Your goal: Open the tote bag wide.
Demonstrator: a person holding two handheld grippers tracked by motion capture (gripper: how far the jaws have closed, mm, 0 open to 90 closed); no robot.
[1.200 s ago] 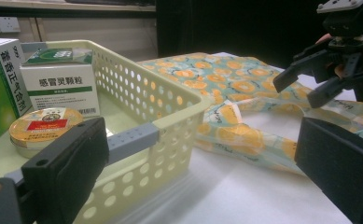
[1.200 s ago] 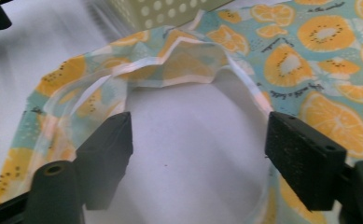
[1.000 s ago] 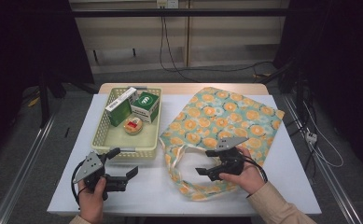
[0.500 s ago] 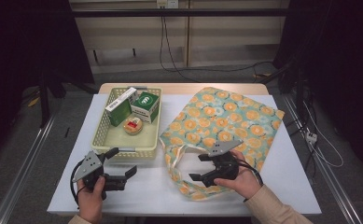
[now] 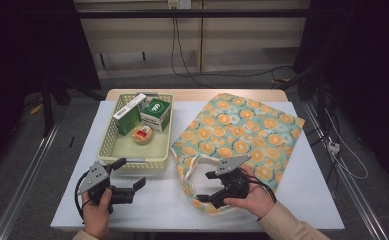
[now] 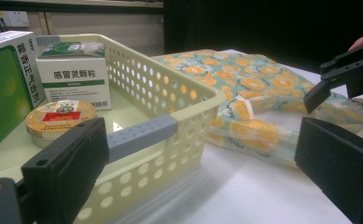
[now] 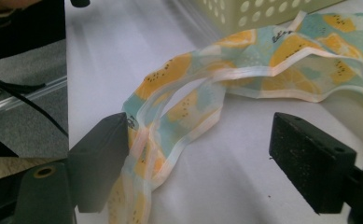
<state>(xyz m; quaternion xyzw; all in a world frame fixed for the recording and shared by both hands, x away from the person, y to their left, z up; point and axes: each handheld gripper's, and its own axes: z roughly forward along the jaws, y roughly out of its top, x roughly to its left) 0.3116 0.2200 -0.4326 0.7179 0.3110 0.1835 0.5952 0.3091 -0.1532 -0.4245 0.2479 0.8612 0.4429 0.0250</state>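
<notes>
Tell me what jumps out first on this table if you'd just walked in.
The orange-slice patterned tote bag lies flat across the right half of the white table, its handles looped toward the near edge. The right gripper sits with open jaws at those handles. On the left, a pale yellow basket holds two green-and-white boxes and a small round tin, with the left gripper open just in front of it.

Lab: dark curtains (image 5: 27, 45), floor rails (image 5: 27, 175), cables (image 5: 182, 55).
</notes>
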